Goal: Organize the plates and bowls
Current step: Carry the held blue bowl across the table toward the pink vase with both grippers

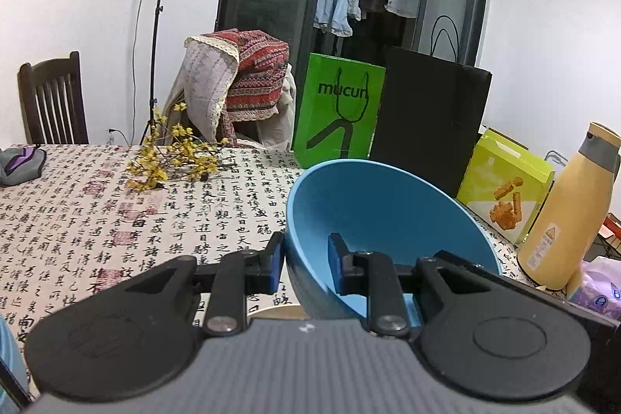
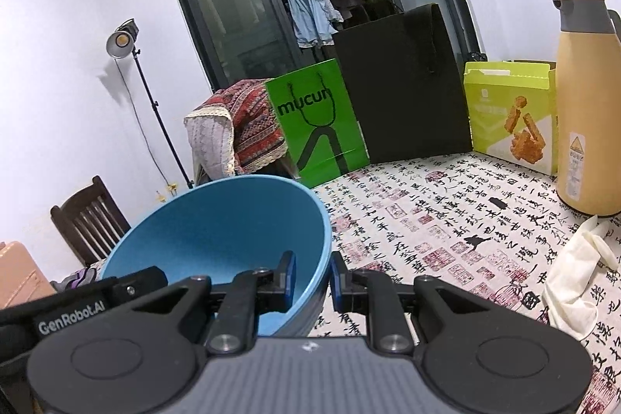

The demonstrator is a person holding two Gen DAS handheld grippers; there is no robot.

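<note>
A blue bowl [image 1: 388,212] hangs tilted above the calligraphy-print tablecloth [image 1: 97,220], held from two sides. My left gripper [image 1: 304,258] is shut on the bowl's left wall, one blue pad outside and one inside. My right gripper [image 2: 312,278] is shut on the opposite wall of the same bowl [image 2: 225,231]. In the right wrist view the left gripper's black body [image 2: 70,313] shows at the lower left. A pale beige rim [image 1: 277,311] peeks out just under the bowl; what it belongs to is hidden.
At the table's far edge stand a green paper bag [image 1: 337,107], a black bag [image 1: 427,119] and a yellow-green snack box [image 1: 504,189]. A tan thermos jug [image 2: 586,111] and a white glove [image 2: 574,278] are at the right. Yellow flowers [image 1: 174,158] lie at the far left.
</note>
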